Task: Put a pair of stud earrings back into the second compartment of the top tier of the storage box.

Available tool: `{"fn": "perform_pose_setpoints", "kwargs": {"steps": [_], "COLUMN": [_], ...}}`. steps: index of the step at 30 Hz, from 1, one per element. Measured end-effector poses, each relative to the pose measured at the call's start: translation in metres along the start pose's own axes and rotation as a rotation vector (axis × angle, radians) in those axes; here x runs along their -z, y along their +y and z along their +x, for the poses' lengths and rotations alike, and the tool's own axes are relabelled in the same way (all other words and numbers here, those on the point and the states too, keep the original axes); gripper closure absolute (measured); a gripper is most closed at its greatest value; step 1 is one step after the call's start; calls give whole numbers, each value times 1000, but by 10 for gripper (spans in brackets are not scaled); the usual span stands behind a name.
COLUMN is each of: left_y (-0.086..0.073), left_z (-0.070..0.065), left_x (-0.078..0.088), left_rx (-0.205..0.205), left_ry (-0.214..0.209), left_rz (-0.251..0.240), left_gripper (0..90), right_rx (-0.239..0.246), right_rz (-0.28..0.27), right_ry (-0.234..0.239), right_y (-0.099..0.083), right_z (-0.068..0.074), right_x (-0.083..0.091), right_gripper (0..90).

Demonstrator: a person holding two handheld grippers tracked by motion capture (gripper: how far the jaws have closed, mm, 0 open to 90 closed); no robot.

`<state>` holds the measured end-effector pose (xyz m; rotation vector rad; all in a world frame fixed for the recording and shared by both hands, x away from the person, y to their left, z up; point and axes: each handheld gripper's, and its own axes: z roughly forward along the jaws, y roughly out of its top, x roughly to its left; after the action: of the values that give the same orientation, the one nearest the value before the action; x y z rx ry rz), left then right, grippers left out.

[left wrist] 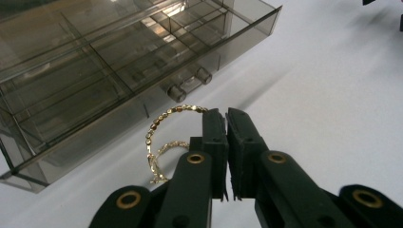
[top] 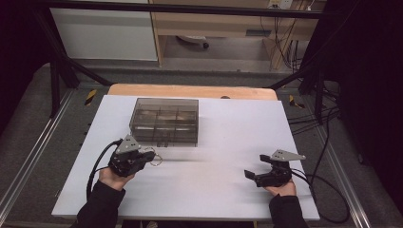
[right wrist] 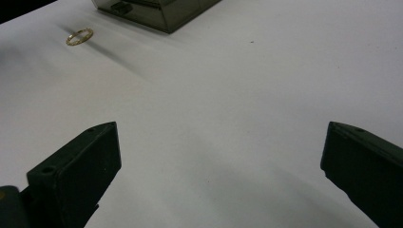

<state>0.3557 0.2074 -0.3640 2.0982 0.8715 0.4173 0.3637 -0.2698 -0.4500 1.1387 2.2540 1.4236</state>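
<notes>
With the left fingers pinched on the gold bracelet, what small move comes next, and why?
Probably lift the left gripper slightly and carry the gold bracelet toward the smoky compartment box. The bracelet already hangs from the closed fingers beside the box front; the right gripper waits open.

White tabletop point(top: 214, 190) on wooden table point(top: 190, 90), grey floor point(top: 28, 123), wooden cabinet point(top: 209, 23), black frame point(top: 57, 80)

Left tongs point(top: 151, 156) are pinching shut, pointing toward 2 o'clock; right tongs point(top: 255, 167) are gaping wide, pointing toward 10 o'clock.
</notes>
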Motion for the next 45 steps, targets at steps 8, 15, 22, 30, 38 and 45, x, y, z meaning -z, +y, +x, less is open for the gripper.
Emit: {"fn": "perform_pose_setpoints", "kwargs": {"steps": [8, 15, 22, 30, 38, 45], "left_y": [10, 18, 27, 34, 39, 45], "left_z": [2, 5, 6, 8, 12, 16], "left_x": [0, -3, -4, -9, -14, -18], "left_rx": [-6, -11, -12, -12, -7, -3], "left_ry": [1, 10, 13, 14, 14, 21], "left_rz": [-4, 0, -6, 2, 10, 14], "left_gripper": [855, 855, 855, 855, 855, 855], "right_rx": [0, -1, 0, 1, 1, 1], "right_rz": [0, 1, 1, 1, 1, 1], "right_ry": [0, -1, -1, -1, -1, 0], "right_y": [0, 0, 0, 0, 0, 0], "right_z": [0, 0, 0, 0, 0, 0], "right_x": [0, 0, 0, 0, 0, 0], "right_gripper": [5, 4, 5, 5, 4, 4]}}
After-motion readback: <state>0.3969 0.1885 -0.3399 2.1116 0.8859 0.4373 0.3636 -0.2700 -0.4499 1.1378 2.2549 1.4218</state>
